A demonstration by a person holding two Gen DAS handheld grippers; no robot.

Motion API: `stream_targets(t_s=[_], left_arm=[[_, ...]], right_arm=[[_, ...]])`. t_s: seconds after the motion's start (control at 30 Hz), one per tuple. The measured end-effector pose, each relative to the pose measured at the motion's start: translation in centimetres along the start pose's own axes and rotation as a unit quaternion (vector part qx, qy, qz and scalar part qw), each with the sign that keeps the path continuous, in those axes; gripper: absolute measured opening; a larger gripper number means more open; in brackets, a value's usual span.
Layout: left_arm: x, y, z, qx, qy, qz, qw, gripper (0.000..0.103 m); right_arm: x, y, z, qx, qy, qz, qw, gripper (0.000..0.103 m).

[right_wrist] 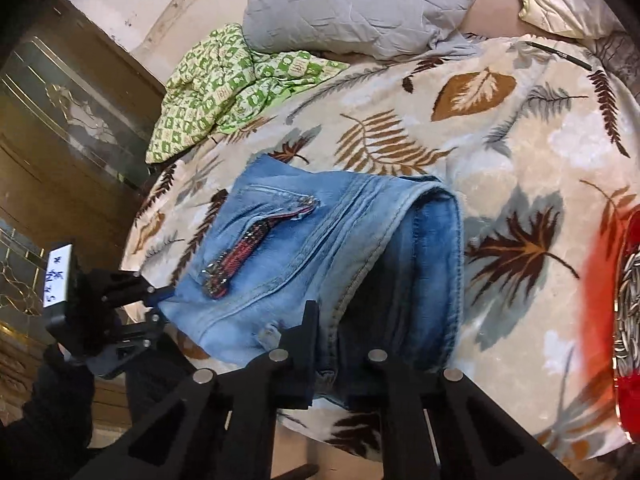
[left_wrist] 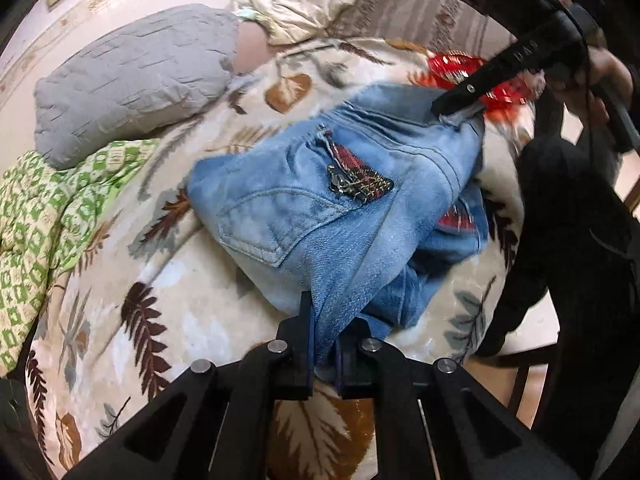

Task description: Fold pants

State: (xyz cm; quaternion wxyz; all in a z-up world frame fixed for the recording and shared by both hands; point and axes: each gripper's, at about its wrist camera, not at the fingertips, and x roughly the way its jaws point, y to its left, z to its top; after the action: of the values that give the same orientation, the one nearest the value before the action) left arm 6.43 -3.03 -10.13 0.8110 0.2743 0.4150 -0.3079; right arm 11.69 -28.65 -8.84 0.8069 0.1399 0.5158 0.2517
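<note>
Light blue jeans with a red plaid zipper patch lie bunched on a leaf-patterned blanket. My left gripper is shut on a fold of denim at the near edge. At the far right edge of the jeans my right gripper pinches the fabric. In the right wrist view the jeans spread ahead, part lifted, with the darker inner side showing. My right gripper is shut on the denim hem, one finger hidden behind the cloth. At the left corner of the jeans, the left gripper grips the denim.
A grey pillow, a green patterned cloth and a cream pillow lie at the back of the bed. A red tray sits at the right. A wooden cabinet stands left. A person's dark clothing is at the bed's edge.
</note>
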Motion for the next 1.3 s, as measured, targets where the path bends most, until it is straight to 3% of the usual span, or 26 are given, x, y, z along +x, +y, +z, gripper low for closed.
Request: stream_targets(t_s=[0.13,0.23,0.43,0.53,0.57,0.6,0.63,0.67,0.7,0.73,0.77,0.83,0.9,0.97,1.03,1.2,1.3], left_arm=[[5.0,-0.8,-1.0,0.013,0.089,-0.007,0.9959,0.008],[5.0,-0.3,-0.5,-0.005,0.093,-0.018,0.9955,0.008],[5.4,-0.2,-0.4,-0.018,0.093,-0.018,0.9954,0.008],[4.8,-0.1,-0.4,-0.017,0.084,-0.008,0.9963,0.013],[4.5,-0.3,-0.5,-0.014,0.080,-0.006,0.9967,0.019],[3.6,-0.3,-0.6,-0.010,0.072,0.003,0.9974,0.042],[2.5,-0.4,-1.1,-0.012,0.066,0.011,0.9977,0.059],[1.6,-0.3,-1.2,-0.017,0.056,0.016,0.9982,0.086],[0.4,0.0,-1.3,-0.025,0.036,0.017,0.9989,0.091],[-1.2,0.6,-1.4,-0.041,0.009,0.006,0.9991,0.091],[-2.3,1.4,-1.3,-0.065,-0.005,-0.006,0.9979,0.091],[-3.5,3.3,-1.1,-0.123,-0.026,-0.026,0.9917,0.094],[-3.5,5.3,-0.8,-0.187,-0.039,-0.052,0.9802,0.096],[-1.9,7.4,-0.4,-0.259,-0.031,-0.096,0.9606,0.096],[-0.3,8.1,0.2,-0.295,-0.019,-0.117,0.9482,0.096],[4.3,8.2,1.4,-0.328,0.022,-0.136,0.9343,0.096],[5.8,8.0,1.6,-0.335,0.035,-0.146,0.9302,0.096]], right_arm=[[2.8,-1.1,-1.1,-0.013,0.042,-0.044,0.998,0.008],[5.3,-1.9,-2.1,-0.013,0.059,-0.064,0.996,0.008],[5.3,-2.3,-2.0,-0.001,0.050,-0.061,0.997,0.008],[4.9,-2.3,-1.9,-0.005,0.044,-0.064,0.997,0.011],[4.7,-1.9,-2.0,-0.005,0.040,-0.064,0.997,0.014],[4.2,-1.9,-2.1,-0.003,0.035,-0.061,0.998,0.019],[3.4,-2.0,-2.1,0.004,0.031,-0.061,0.998,0.028],[2.3,-2.0,-2.2,0.012,0.025,-0.060,0.998,0.039],[1.1,-2.0,-2.2,0.020,0.017,-0.058,0.998,0.077],[0.2,-1.9,-2.3,0.027,0.008,-0.055,0.998,0.102],[-1.3,-1.9,-2.5,0.035,-0.014,-0.042,0.998,0.103],[-2.5,-1.8,-2.9,0.042,-0.029,-0.018,0.999,0.103],[-2.7,-2.6,-3.5,0.083,-0.023,0.014,0.996,0.103],[-1.8,-3.5,-4.4,0.135,-0.007,0.057,0.989,0.103],[-0.3,-4.0,-5.7,0.172,0.015,0.078,0.982,0.102],[1.8,-4.2,-7.0,0.200,0.028,0.121,0.972,0.101],[2.8,-3.6,-6.7,0.193,0.025,0.135,0.972,0.101]])
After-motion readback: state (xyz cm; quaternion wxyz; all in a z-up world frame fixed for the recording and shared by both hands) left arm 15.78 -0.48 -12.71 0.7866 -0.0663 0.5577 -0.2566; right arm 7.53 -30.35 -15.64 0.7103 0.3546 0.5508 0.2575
